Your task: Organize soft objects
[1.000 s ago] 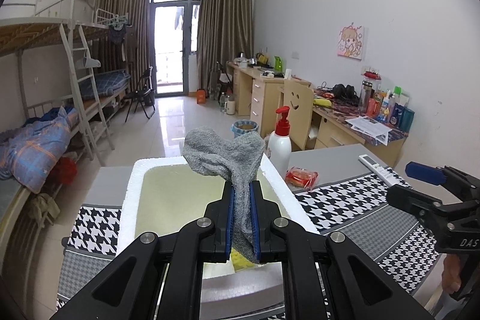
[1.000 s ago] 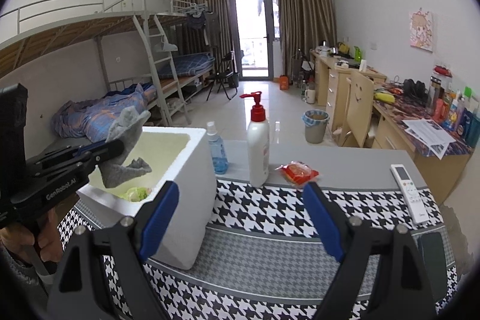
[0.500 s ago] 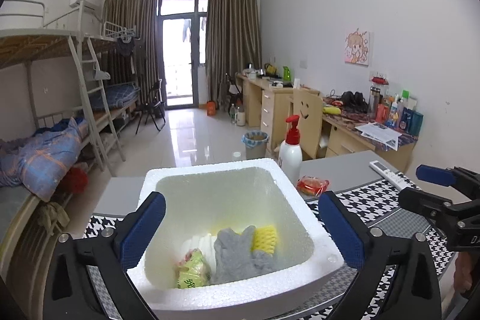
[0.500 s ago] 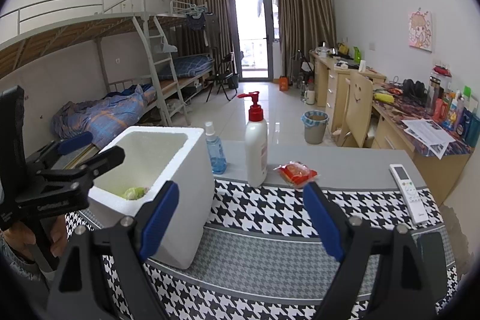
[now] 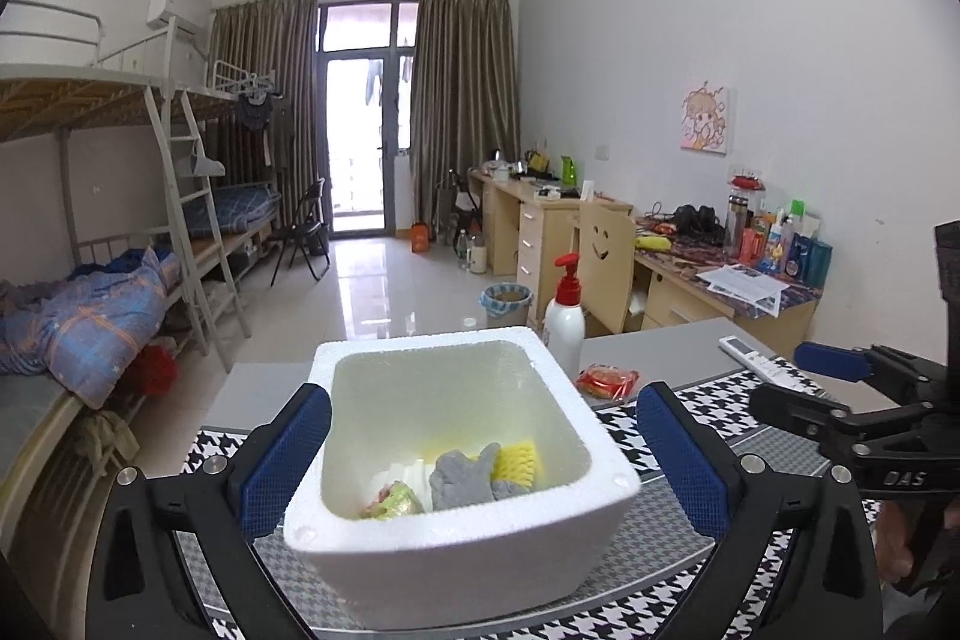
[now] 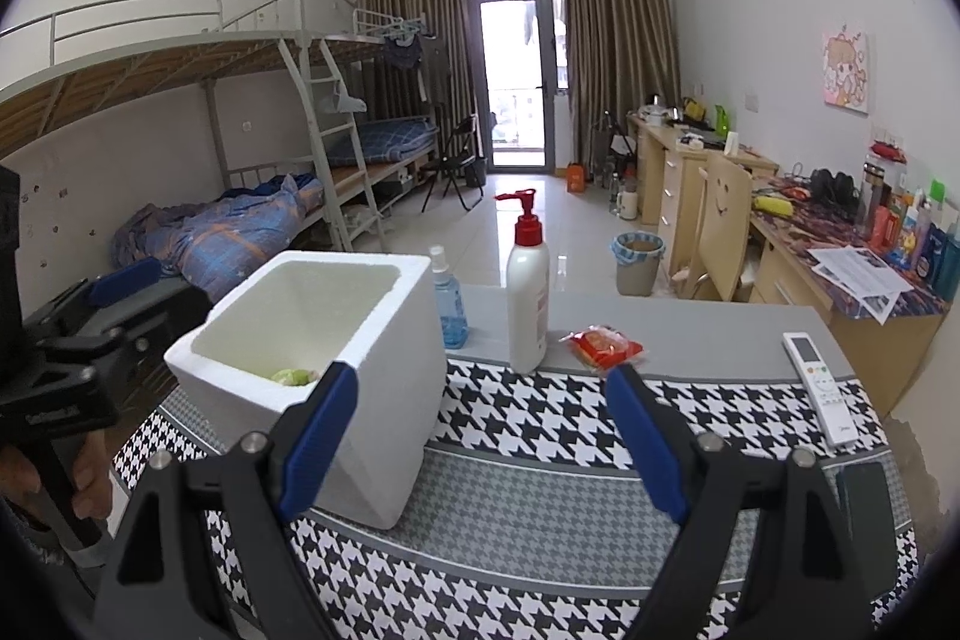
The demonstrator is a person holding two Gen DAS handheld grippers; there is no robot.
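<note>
The white foam box (image 5: 456, 466) stands on the checked table cloth (image 6: 540, 520). One second ago the left gripper (image 5: 480, 460) held a grey sock pinched above this box. Its jaws have just been opening, and now they stand wide apart, one on each side of the box, with nothing pressed between them. The grey sock (image 5: 465, 475) lies at the bottom of the box, touching a yellow sponge (image 5: 516, 460) and close to a green and pink soft thing (image 5: 393, 499). The box also looks a little farther from the left camera than half a second ago. The right gripper (image 6: 480, 442) is to the right of the box, jaws apart and empty, the same as before. Behind the box stand a pump bottle (image 6: 528, 292) and a small blue bottle (image 6: 447, 304); a red packet (image 6: 603, 343) lies just right of the pump bottle.
</note>
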